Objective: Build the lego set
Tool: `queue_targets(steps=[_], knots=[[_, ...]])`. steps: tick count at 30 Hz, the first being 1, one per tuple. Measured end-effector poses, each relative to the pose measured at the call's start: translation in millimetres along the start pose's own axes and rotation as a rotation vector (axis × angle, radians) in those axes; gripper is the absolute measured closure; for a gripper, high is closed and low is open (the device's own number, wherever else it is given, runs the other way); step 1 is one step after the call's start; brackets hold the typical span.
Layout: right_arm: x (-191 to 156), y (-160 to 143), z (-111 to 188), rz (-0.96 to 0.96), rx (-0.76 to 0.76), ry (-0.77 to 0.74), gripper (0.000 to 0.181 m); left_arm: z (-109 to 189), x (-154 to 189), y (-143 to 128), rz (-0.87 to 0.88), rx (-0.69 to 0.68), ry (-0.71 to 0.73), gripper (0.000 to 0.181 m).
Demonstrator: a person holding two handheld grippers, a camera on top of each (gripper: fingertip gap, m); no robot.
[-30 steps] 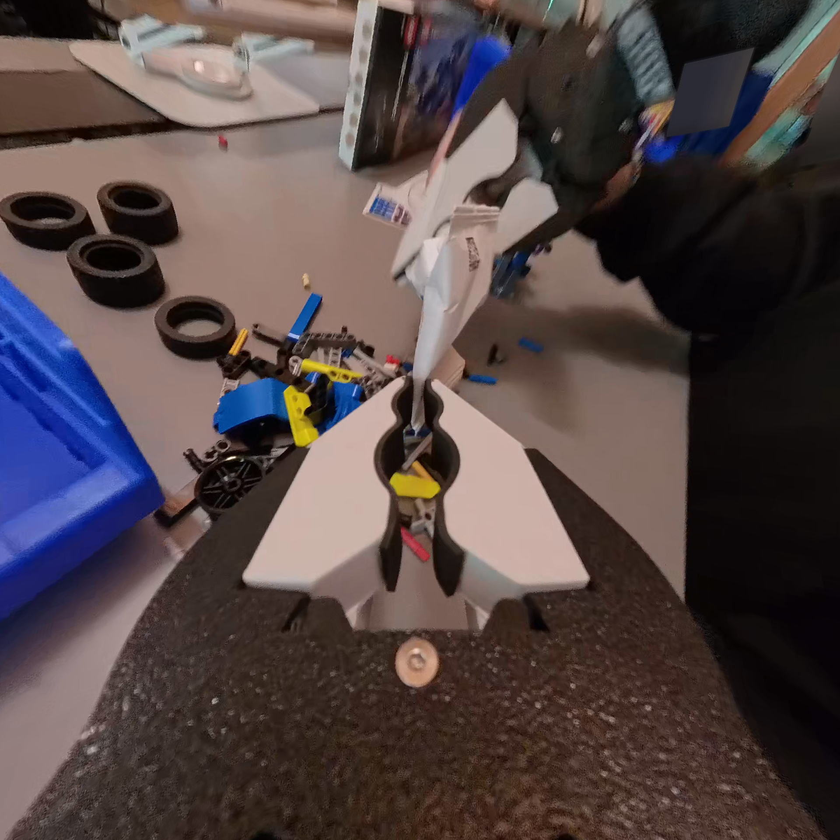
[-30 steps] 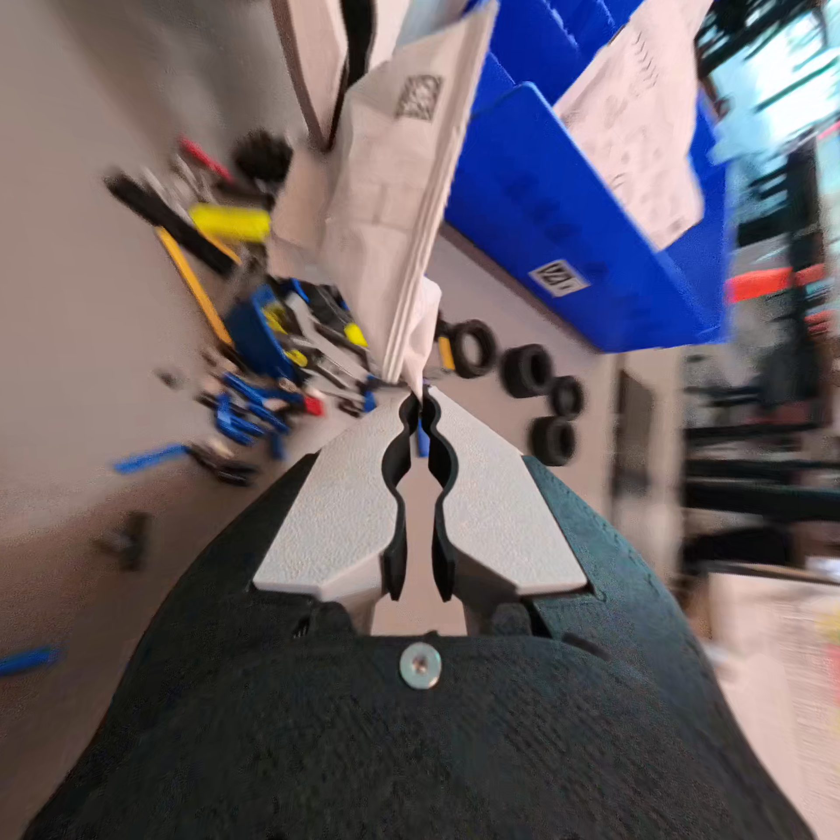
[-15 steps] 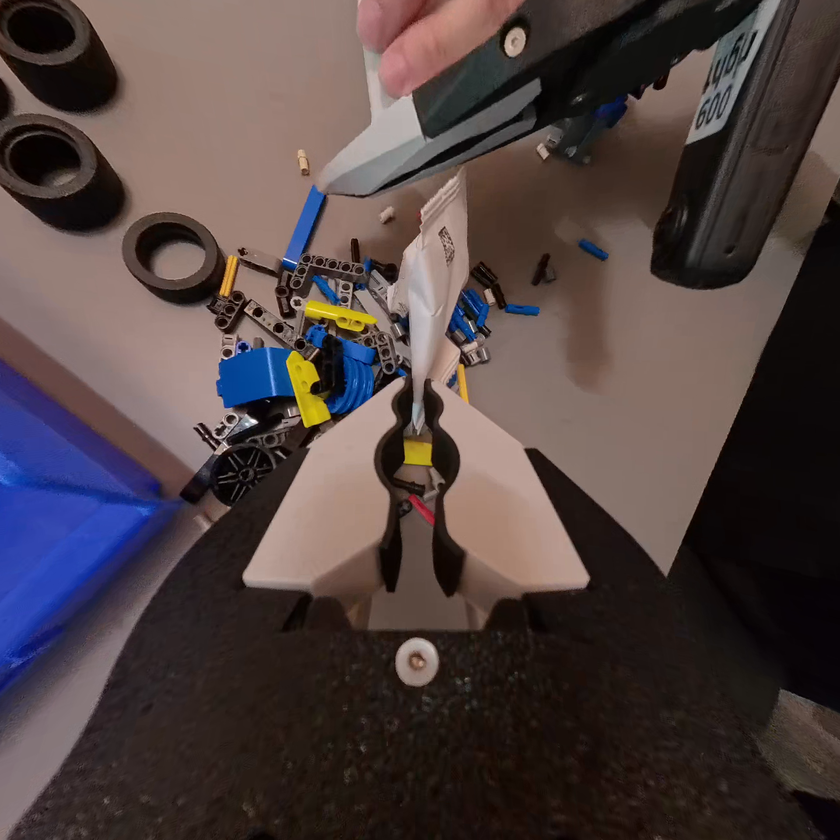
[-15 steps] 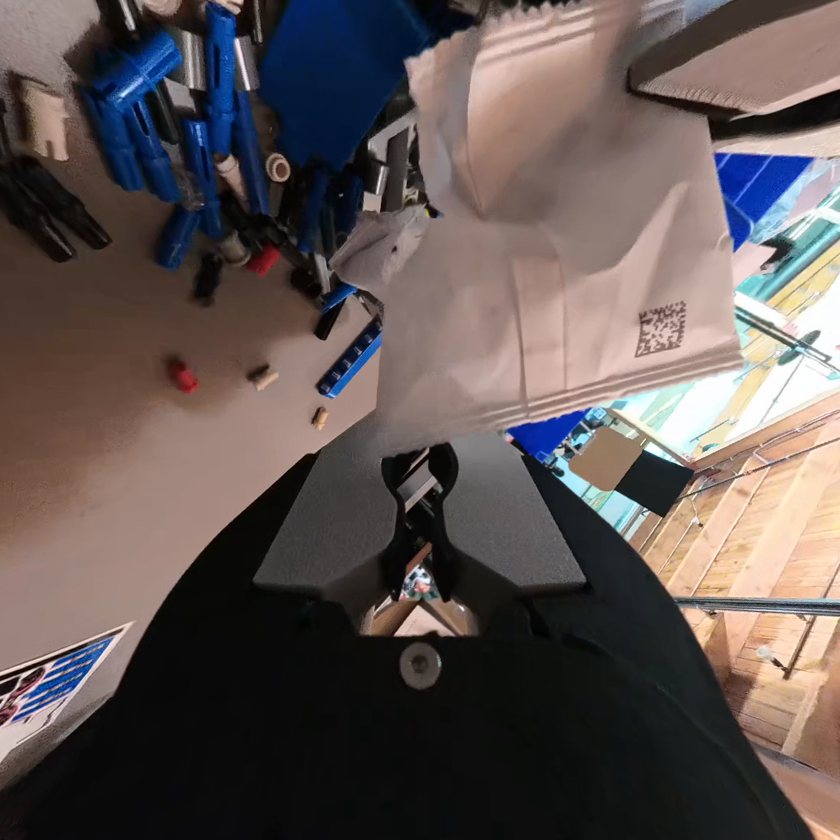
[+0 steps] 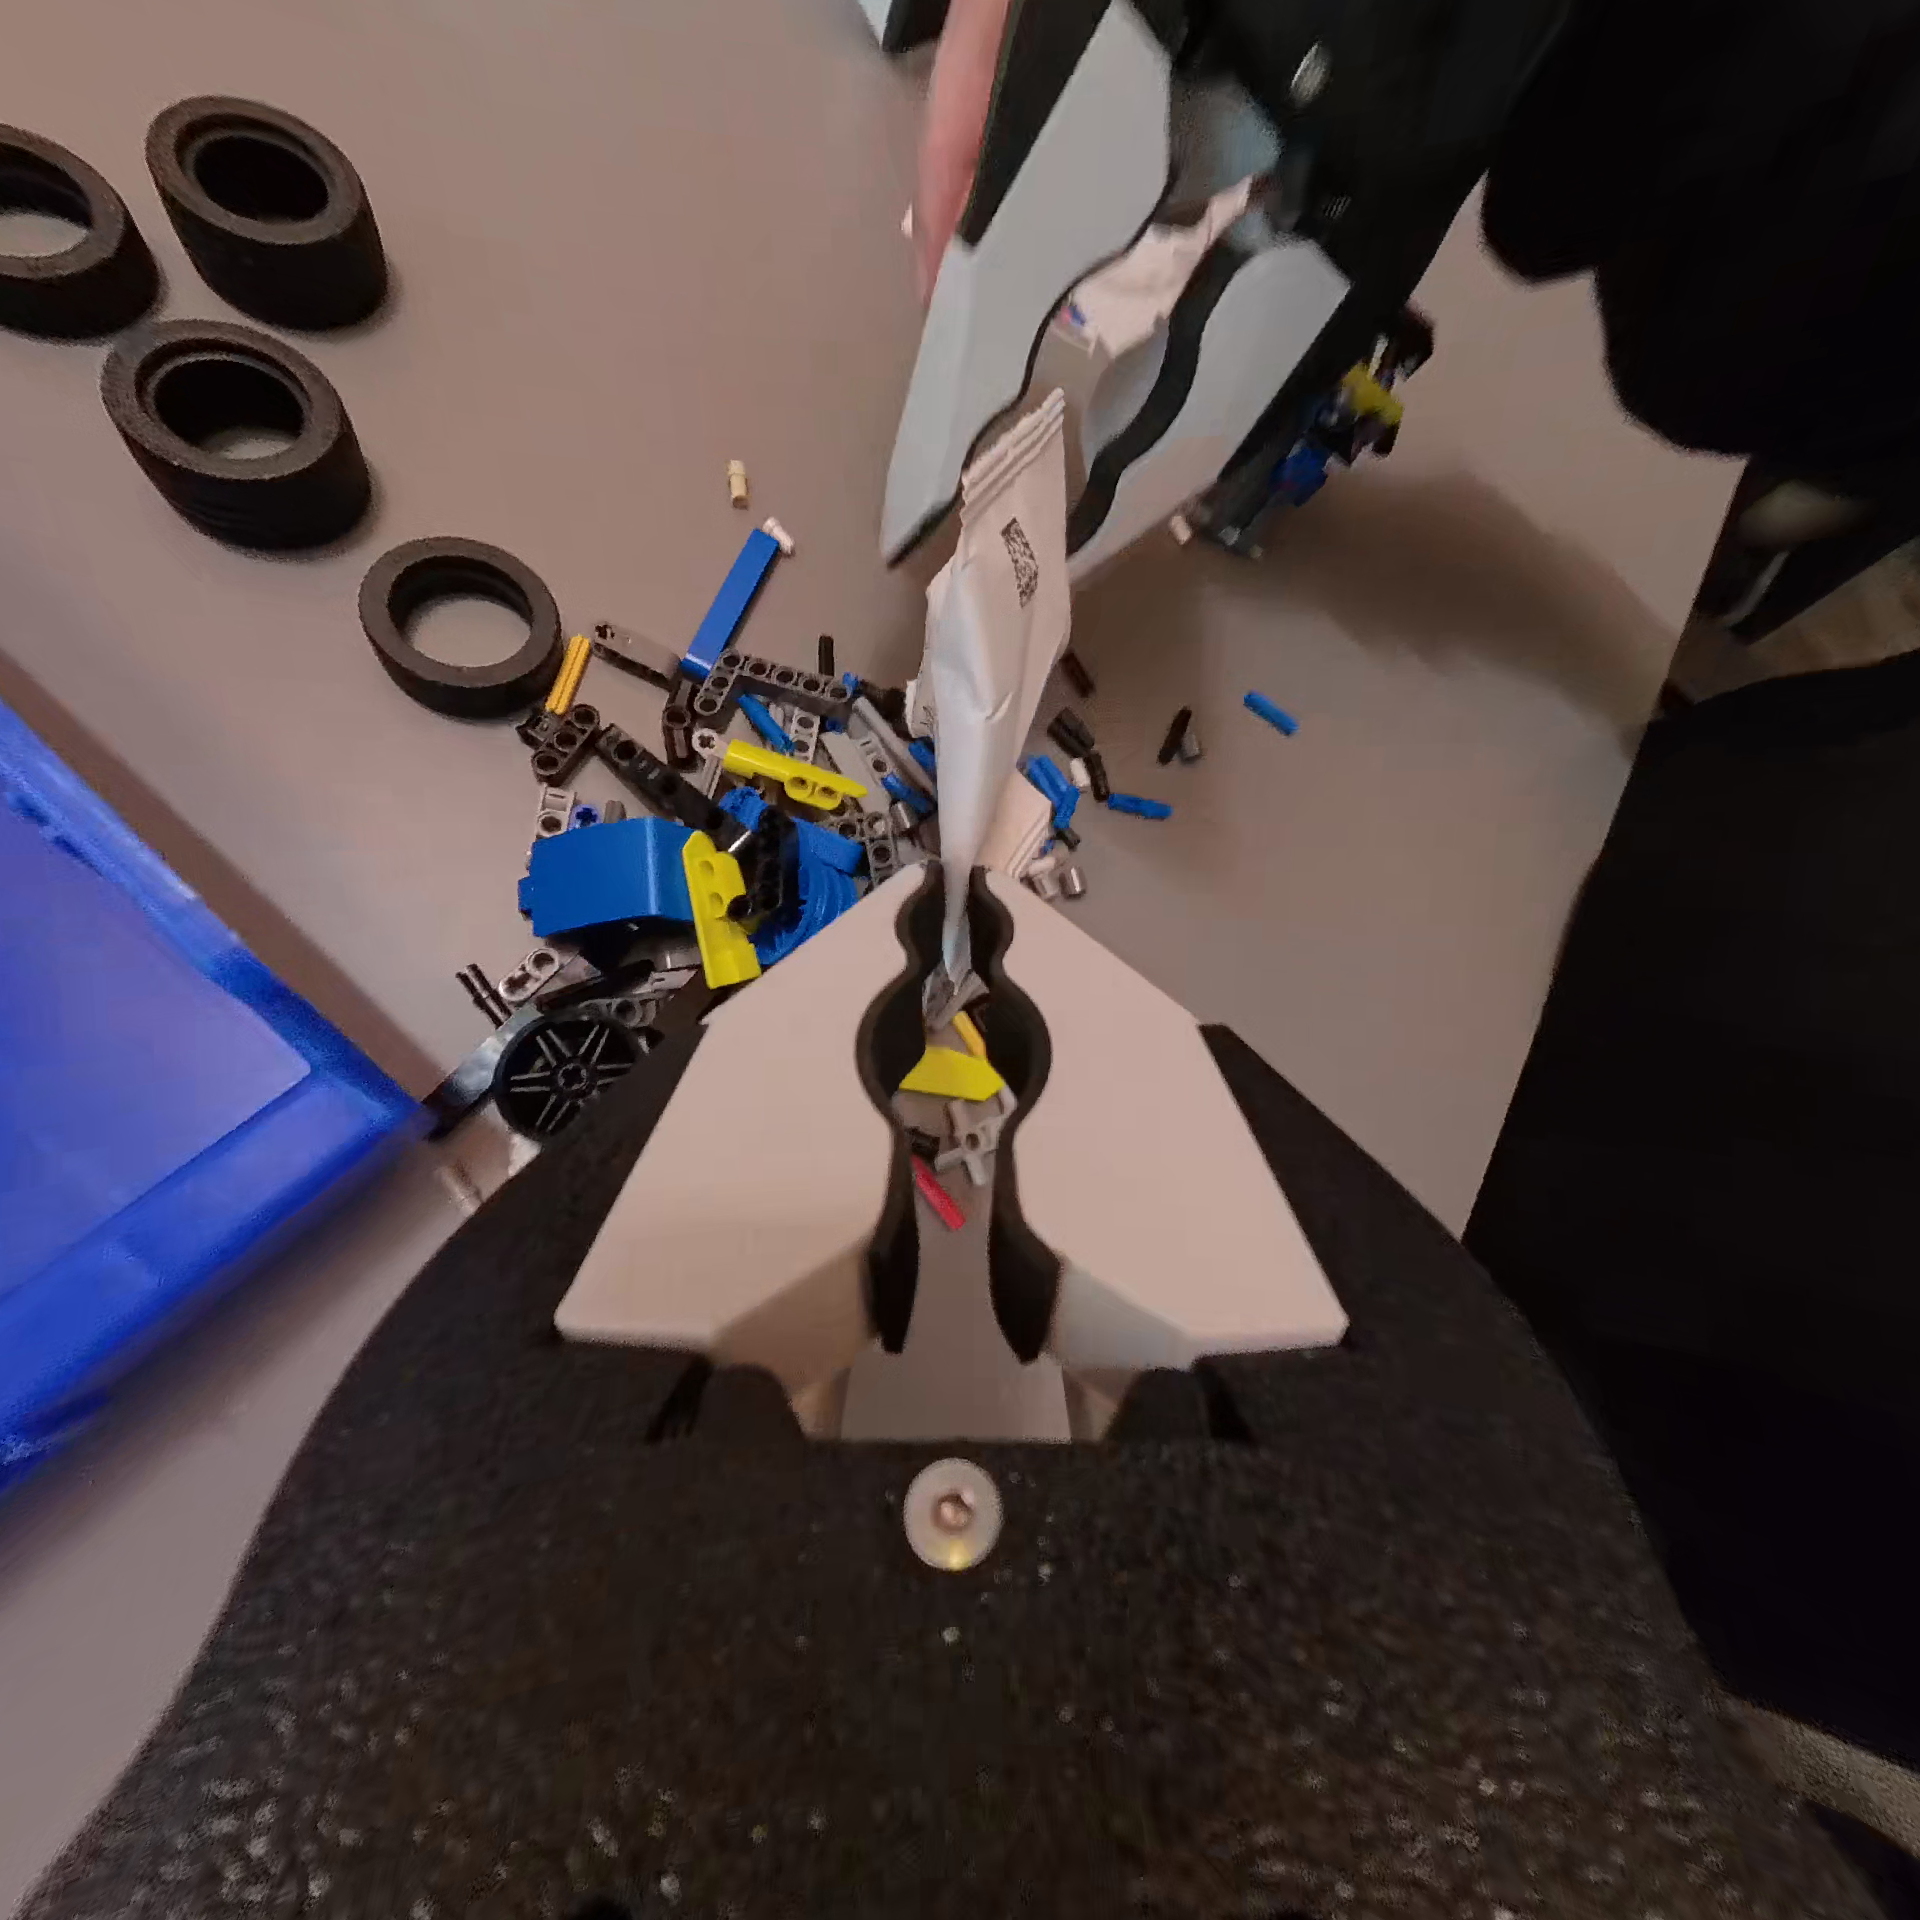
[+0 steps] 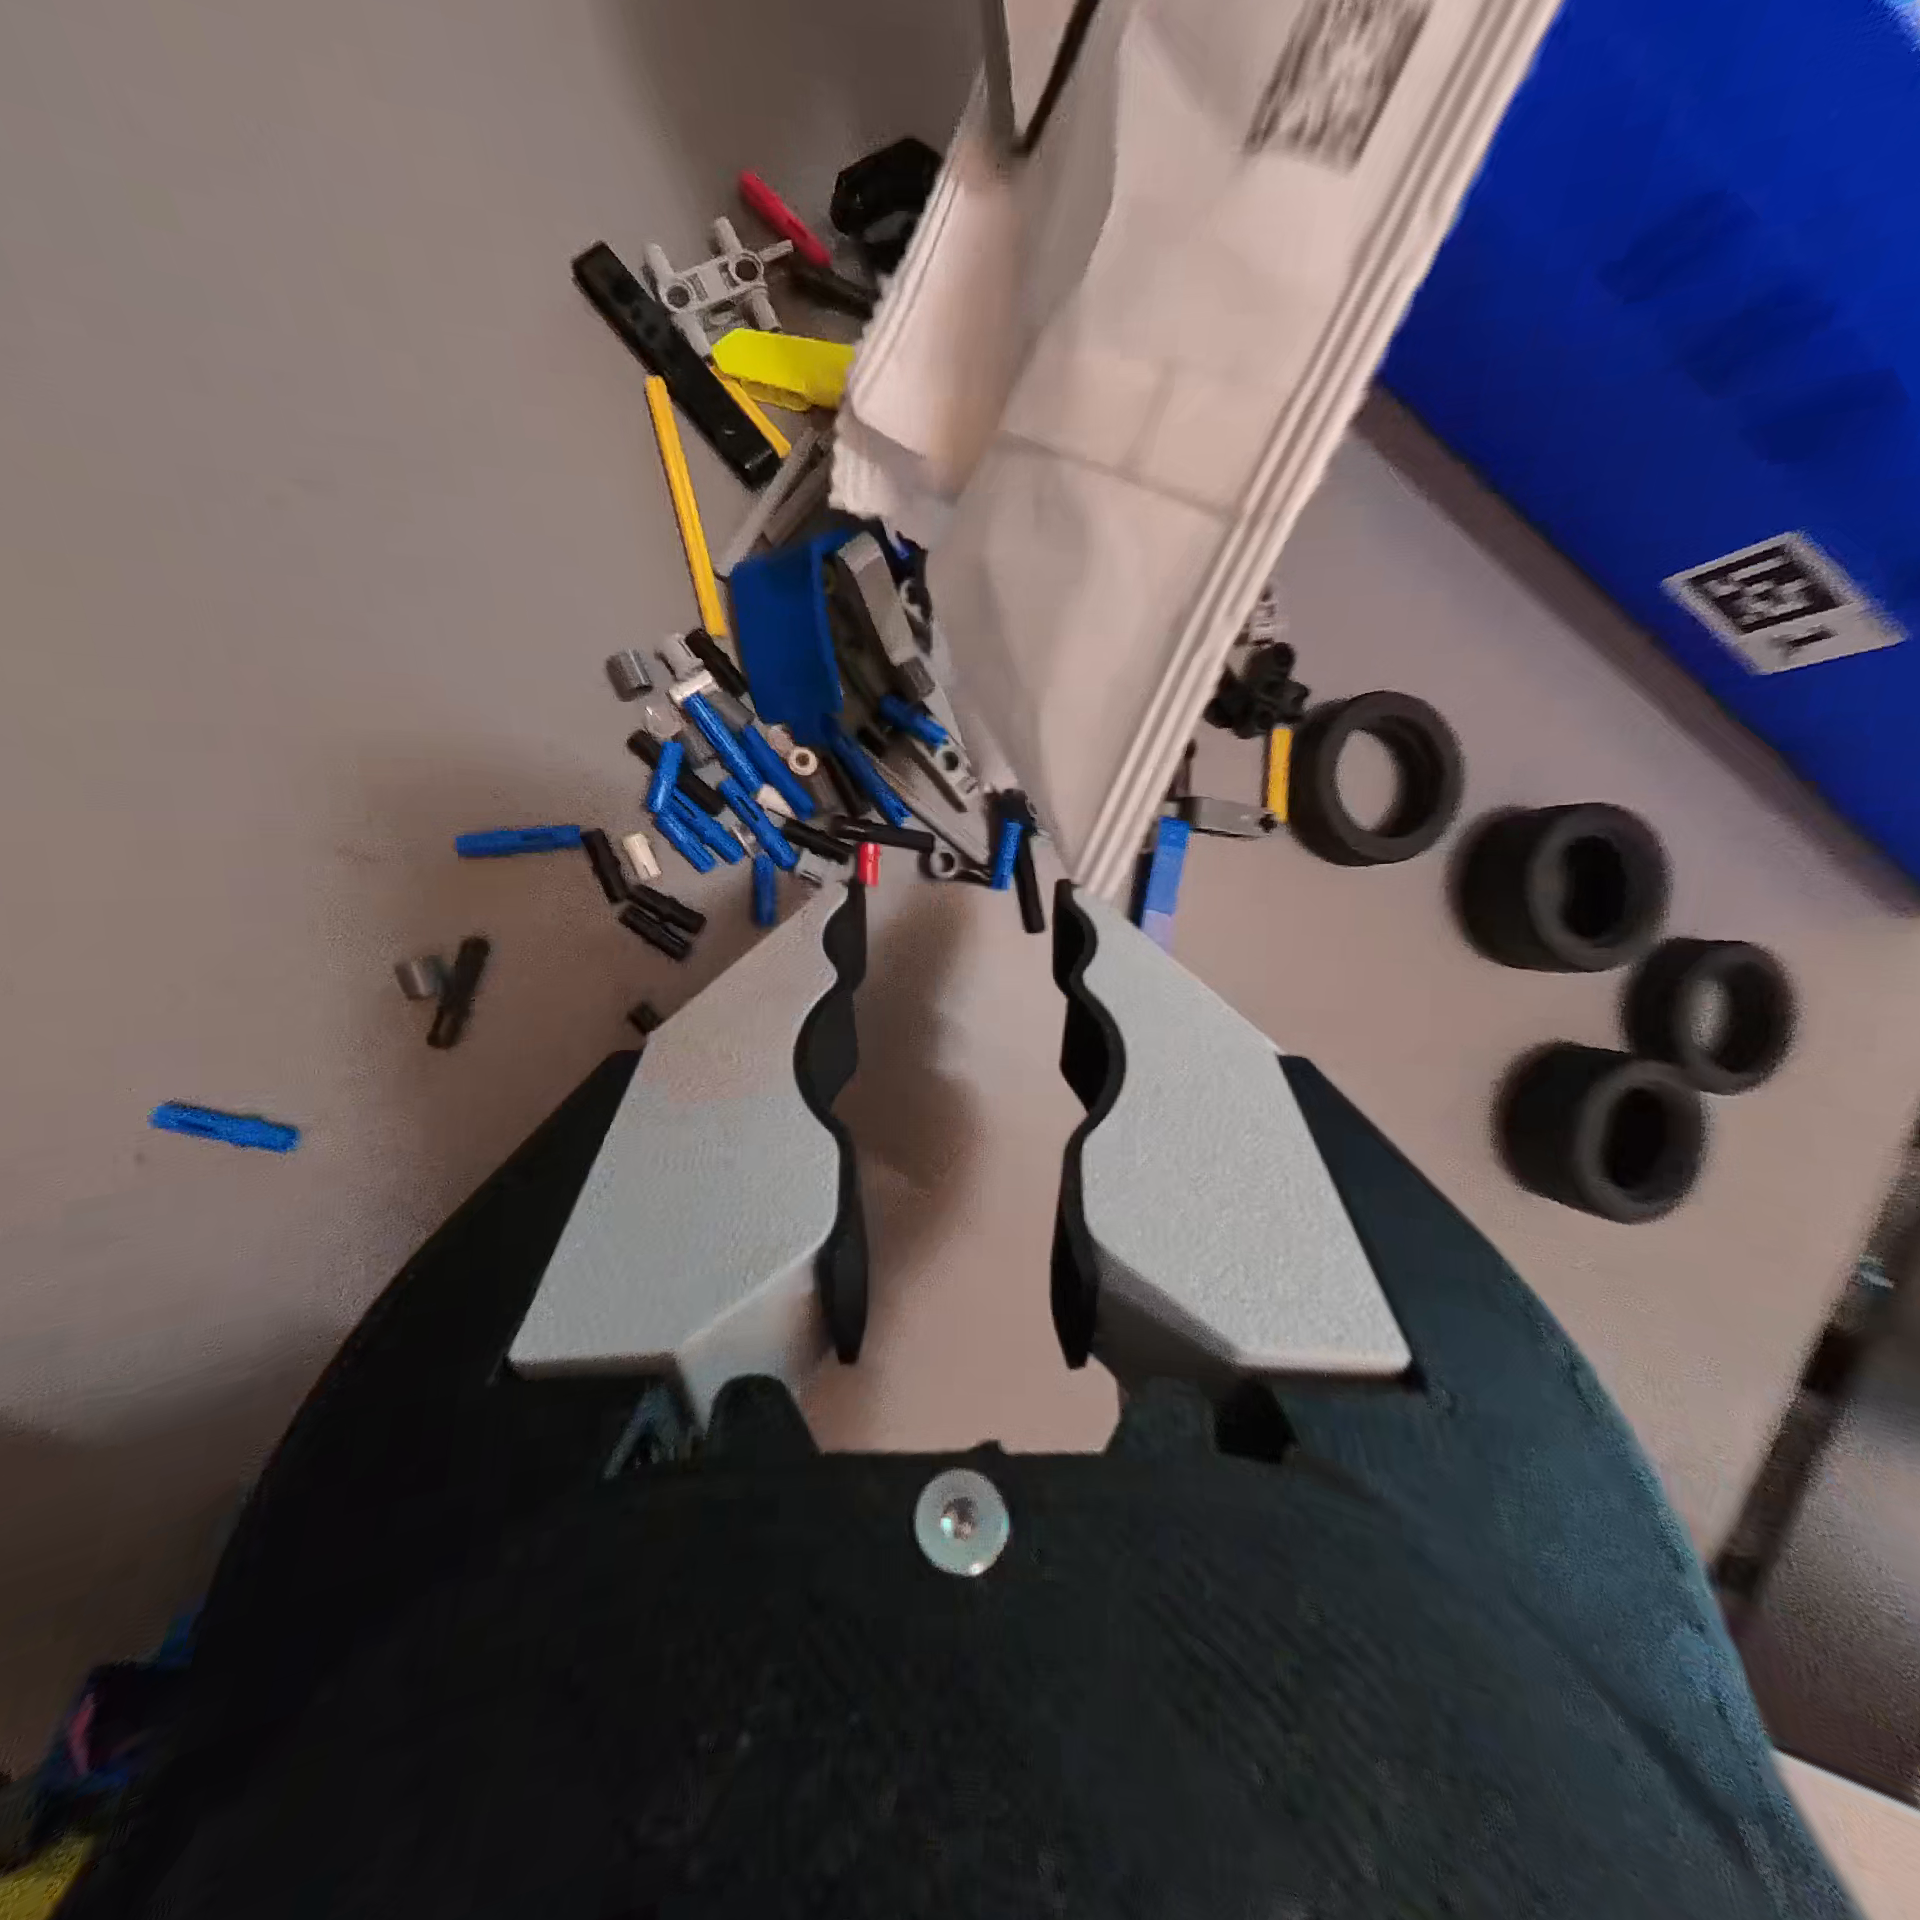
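The white paper bag (image 5: 995, 665) hangs at frame centre in the left wrist view, pinched at its lower end by the left gripper (image 5: 954, 883), clenched on it, over the pile of lego pieces (image 5: 727, 821) on the grey table (image 5: 623, 312). The right gripper (image 6: 954, 904) is released, jaws apart, empty, just beside the bag's ribbed edge. To empty the bag well, hold it above the pile and shake gently. Only the right wrist view shows four tires (image 6: 1569, 883) together at right; only the left shows a spoked wheel (image 5: 566, 1070) at lower left.

Soft indoor light, fisheye-warped, blurred edges
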State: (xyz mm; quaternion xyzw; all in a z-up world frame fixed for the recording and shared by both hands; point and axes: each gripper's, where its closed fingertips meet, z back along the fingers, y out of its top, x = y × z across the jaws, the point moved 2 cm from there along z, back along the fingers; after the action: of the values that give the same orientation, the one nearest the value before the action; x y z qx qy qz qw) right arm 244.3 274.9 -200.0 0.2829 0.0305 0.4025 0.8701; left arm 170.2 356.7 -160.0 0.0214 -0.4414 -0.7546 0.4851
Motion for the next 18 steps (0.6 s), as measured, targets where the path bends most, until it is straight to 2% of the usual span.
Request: queue_targets(steps=[4, 8, 14, 18], knots=[[-7, 15, -10, -0.052, 0.155, 0.04, 0.151, 4, 3, 0, 0.046, 0.091, -0.055, 0.18], [-1, 30, -7, -0.136, 0.275, 0.042, 0.142, 6, 4, -3, 0.073, 0.149, -0.08, 0.18], [6, 31, -2, -0.069, 0.29, -0.033, 0.18, 7, 9, 2, 0.057, 0.224, -0.106, 0.18], [22, 24, 3, 0.222, 0.124, -0.296, 0.18, 2, 10, -4, 0.024, 0.17, -0.104, 0.18]])
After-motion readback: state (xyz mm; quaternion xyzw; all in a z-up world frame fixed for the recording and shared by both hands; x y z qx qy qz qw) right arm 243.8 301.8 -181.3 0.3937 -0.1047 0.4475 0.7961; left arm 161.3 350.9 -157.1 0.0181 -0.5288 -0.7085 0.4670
